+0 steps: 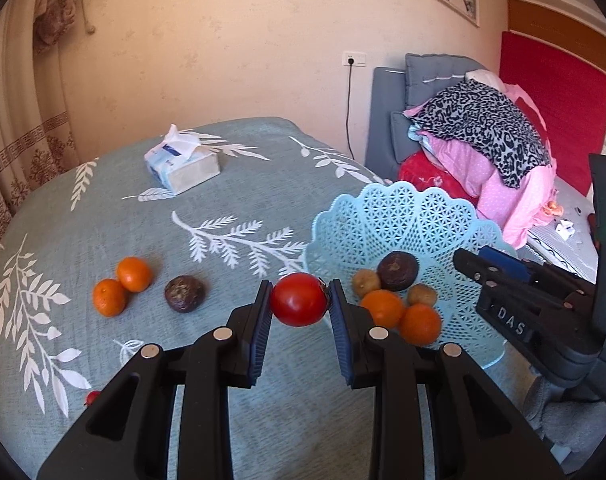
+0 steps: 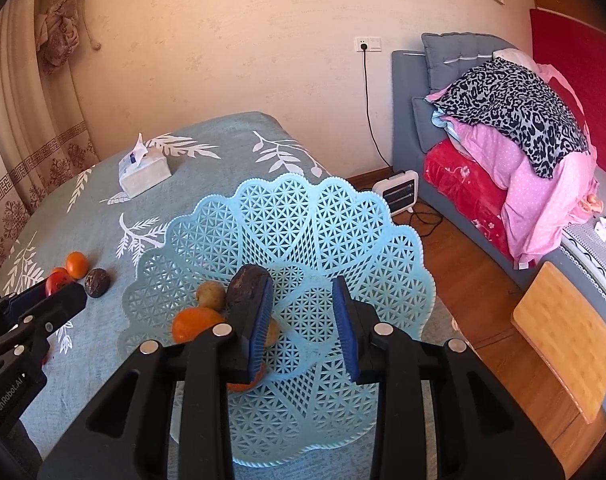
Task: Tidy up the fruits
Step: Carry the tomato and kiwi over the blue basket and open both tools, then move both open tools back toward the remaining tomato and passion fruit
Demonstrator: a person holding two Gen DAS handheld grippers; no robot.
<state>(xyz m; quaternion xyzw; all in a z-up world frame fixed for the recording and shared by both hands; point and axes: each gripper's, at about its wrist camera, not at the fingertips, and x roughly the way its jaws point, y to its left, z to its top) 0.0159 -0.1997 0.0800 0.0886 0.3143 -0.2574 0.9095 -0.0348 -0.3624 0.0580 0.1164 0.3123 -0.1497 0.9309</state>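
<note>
Left gripper (image 1: 299,301): both fingers angled downward, jaws pressed on a tomato (image 1: 298,298) from either side. It sat at the very tips of the blue pads (image 1: 262,330), well forward of the jaw roots, clear of the surface beneath.

Right gripper (image 2: 303,314): also pitched downward, pads parted, gap between them empty — nothing gripped.

Cross-views: the right gripper's black body lay to the right of the left jaws; the left gripper's fingers lay to the left of the right jaws — the two well apart.
</note>
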